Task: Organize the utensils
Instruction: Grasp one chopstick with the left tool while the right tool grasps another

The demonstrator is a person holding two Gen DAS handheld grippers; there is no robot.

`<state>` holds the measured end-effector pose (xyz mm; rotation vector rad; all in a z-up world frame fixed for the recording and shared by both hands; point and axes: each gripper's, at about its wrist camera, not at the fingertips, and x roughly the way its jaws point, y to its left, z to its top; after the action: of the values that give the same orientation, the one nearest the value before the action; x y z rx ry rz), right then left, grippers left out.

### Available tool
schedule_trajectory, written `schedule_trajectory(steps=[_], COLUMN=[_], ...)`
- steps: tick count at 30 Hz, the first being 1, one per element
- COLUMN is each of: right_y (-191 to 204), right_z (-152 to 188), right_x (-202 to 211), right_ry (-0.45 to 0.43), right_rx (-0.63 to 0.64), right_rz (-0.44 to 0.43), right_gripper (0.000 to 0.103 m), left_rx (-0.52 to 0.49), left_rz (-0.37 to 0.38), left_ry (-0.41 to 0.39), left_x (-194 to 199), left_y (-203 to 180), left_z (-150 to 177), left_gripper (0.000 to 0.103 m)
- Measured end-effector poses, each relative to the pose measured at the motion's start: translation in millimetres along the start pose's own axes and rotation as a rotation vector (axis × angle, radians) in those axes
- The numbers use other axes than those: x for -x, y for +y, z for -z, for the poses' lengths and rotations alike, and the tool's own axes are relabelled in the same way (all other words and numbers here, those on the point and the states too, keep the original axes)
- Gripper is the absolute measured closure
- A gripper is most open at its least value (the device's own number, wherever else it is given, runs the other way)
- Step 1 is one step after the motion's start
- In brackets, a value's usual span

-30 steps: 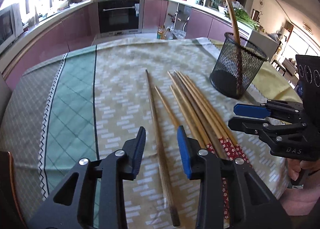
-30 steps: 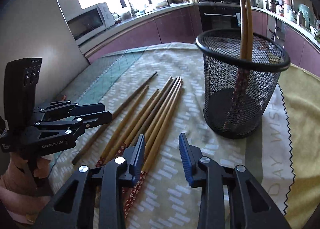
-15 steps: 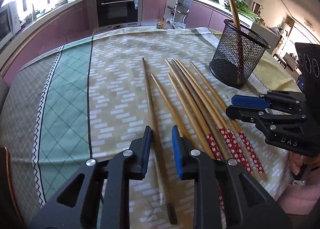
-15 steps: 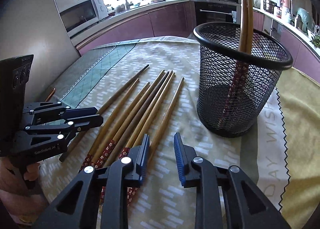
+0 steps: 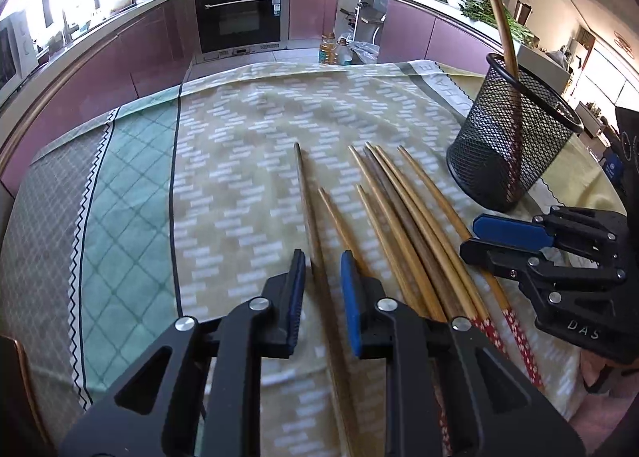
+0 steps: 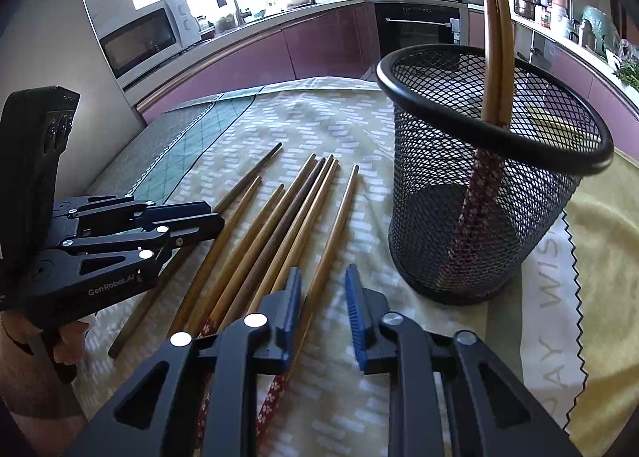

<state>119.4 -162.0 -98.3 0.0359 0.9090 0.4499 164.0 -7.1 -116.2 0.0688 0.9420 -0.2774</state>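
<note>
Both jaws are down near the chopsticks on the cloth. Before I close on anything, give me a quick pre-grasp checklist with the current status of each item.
1. Left gripper open: ok.
2. Dark chopstick lined up between the left jaws: ok, it runs through the gap.
3. Right gripper open: ok.
4. Red-patterned chopstick centred in the right jaws: not ok, it passes right beside the left-side jaw rather than mid-gap.
5. Mesh holder upright with room: ok, only two chopsticks stand in it.
6. Jaws low enough to pinch the sticks off the tablecloth: cannot tell.
</note>
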Motion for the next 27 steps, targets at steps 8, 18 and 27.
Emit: schedule_trajectory(steps=[8,18,27], right_y=[-7.8,-7.9,-1.9], right_z=[0.6,7.1,1.8], right_x=[1.6,24.7,66.1], right_ry=[-0.004,-0.043,-0.137], right_rx=[-0.04,-0.026,0.006], right_rz=[-0.031,-0.076,-0.131], right_gripper=[0.097,0.097,0.097], left_rx=[0.041,0.06,0.043], left_rz=[0.007,0.079,0.19], left_ry=[-0.015,-0.066,-0.147], left_x=[1.1,37.4,88.2], left_y=[1.6,2.4,-8.4], left_z=[1.1,6.9,2.5], left_gripper=[0.095,0.095,0.095])
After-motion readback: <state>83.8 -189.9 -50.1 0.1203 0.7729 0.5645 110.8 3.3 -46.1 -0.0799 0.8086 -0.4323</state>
